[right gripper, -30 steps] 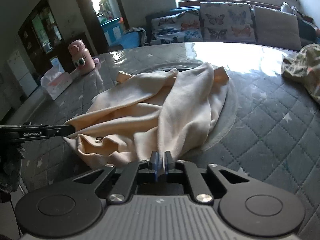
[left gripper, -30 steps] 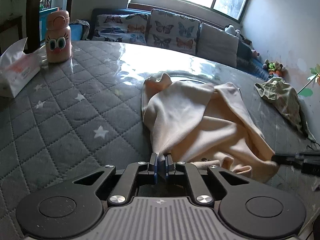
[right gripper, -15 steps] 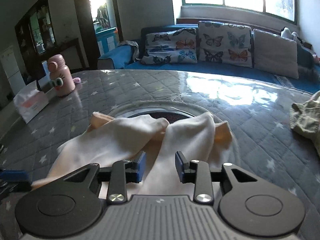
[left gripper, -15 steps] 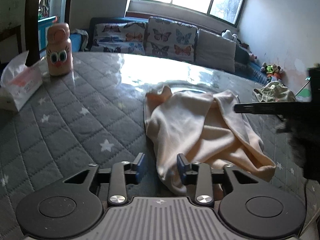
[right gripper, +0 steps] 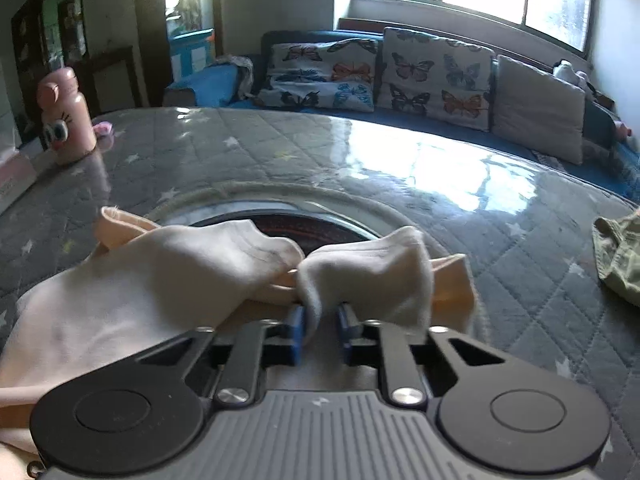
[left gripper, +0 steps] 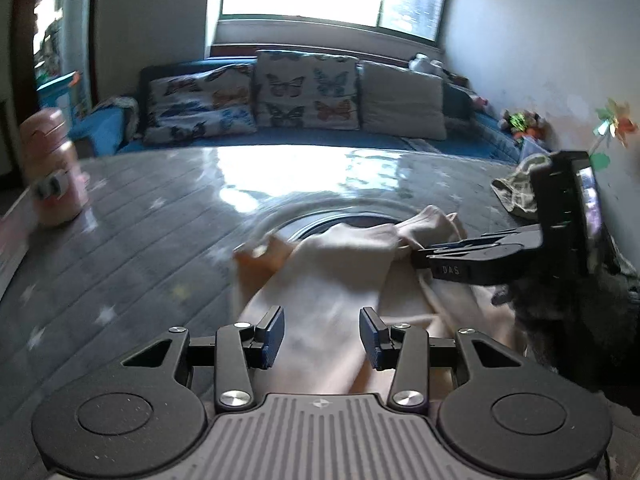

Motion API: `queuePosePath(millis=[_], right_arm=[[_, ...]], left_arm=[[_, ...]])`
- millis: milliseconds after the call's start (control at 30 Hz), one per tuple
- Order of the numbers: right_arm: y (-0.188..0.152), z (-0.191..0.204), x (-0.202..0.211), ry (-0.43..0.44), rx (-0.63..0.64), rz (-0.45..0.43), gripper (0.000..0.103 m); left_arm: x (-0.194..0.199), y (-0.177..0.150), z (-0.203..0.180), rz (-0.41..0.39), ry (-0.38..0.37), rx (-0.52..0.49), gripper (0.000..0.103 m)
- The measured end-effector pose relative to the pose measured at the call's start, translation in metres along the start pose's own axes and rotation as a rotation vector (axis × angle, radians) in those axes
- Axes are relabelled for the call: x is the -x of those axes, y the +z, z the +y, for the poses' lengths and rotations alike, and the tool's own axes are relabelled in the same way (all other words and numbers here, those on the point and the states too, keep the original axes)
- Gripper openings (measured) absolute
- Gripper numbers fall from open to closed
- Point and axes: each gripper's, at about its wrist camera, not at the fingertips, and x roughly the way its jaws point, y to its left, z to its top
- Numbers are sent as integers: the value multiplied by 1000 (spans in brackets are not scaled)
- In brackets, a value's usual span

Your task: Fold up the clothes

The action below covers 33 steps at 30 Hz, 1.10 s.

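Observation:
A cream and peach garment (left gripper: 332, 280) lies crumpled on the grey quilted table (left gripper: 140, 240). My left gripper (left gripper: 322, 336) is open wide just above its near part and holds nothing. My right gripper (right gripper: 320, 334) is open, its jaws a small gap apart with a fold of the garment (right gripper: 360, 276) draped between and over them at the far edge. In the left wrist view the right gripper (left gripper: 416, 256) reaches in from the right onto the garment's far edge.
A pink bottle with cartoon eyes (right gripper: 64, 116) and a tissue box (right gripper: 10, 176) stand at the table's left. An olive-green garment (right gripper: 620, 256) lies at the right edge. A round inset ring (right gripper: 304, 220) marks the table's middle. A sofa with butterfly cushions (left gripper: 304, 92) is behind.
Both grippers let go of the garment's near edge, opened and moved forward over it. The right gripper now sits at the far folds, its jaws narrower than half a second ago.

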Motion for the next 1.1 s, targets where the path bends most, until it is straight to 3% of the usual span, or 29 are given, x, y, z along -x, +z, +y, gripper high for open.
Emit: queuePosePath(millis=[100, 433, 600, 800, 833, 867, 967, 1100], right_arm=[[-2, -10, 17, 2, -28, -36, 3], [-26, -71, 103, -56, -182, -171, 2], [-56, -98, 128, -118, -270, -165, 2], [-91, -123, 132, -147, -379, -95, 2], [-95, -125, 131, -155, -386, -84, 2], [-98, -126, 130, -164, -392, -73, 2], [-104, -129, 129, -176, -402, -62, 2], [-108, -132, 128, -187, -410, -59, 3]], left_arm=[[-25, 9, -16, 13, 13, -50, 47], [-89, 20, -46, 45, 84, -116, 48], [-101, 17, -57, 54, 75, -138, 51], [-118, 16, -59, 73, 133, -152, 55], [-121, 17, -58, 80, 143, -151, 52], [-122, 17, -57, 72, 142, -150, 37], [-118, 20, -50, 65, 140, -136, 8], [-98, 26, -31, 21, 139, -83, 6]])
